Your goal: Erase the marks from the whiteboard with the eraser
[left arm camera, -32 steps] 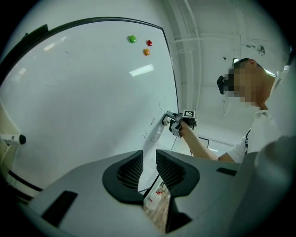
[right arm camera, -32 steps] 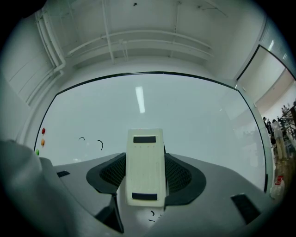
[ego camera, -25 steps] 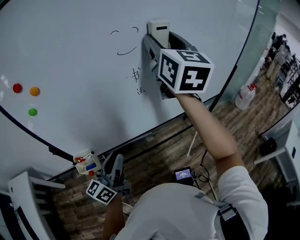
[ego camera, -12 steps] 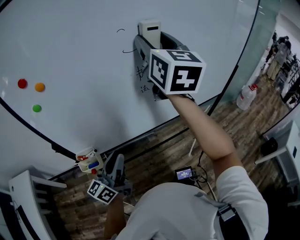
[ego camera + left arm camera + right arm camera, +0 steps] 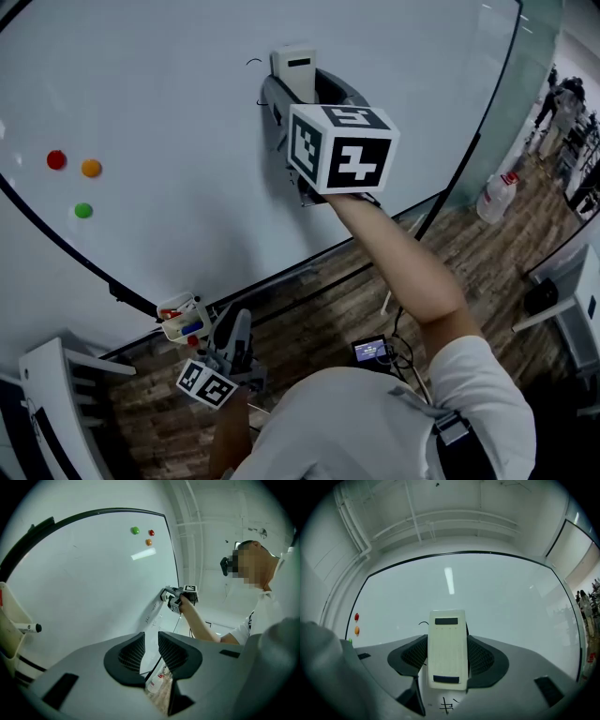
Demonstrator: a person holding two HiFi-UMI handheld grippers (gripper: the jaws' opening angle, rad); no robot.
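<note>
The white eraser [image 5: 295, 70] lies flat against the whiteboard [image 5: 150, 103], and my right gripper [image 5: 298, 89] is shut on it. In the right gripper view the eraser [image 5: 448, 648] fills the gap between the jaws. A short black curved mark [image 5: 423, 623] shows at its left edge and written characters [image 5: 447, 706] sit below it. In the head view only a small arc [image 5: 253, 62] shows left of the eraser; the characters are hidden behind the gripper. My left gripper [image 5: 232, 337] hangs low below the board, its jaws [image 5: 151, 639] a narrow gap apart and holding nothing.
Red [image 5: 57, 159], orange [image 5: 91, 168] and green [image 5: 83, 211] magnets stick to the board's left part. A small tray with markers [image 5: 183, 319] hangs at the board's lower edge. A white chair [image 5: 56, 394] stands at lower left, a plastic bottle [image 5: 495, 195] on the wooden floor at right.
My right gripper has slid the eraser left across the board. The long curved stroke and one small arc no longer show. The left gripper has stayed put.
</note>
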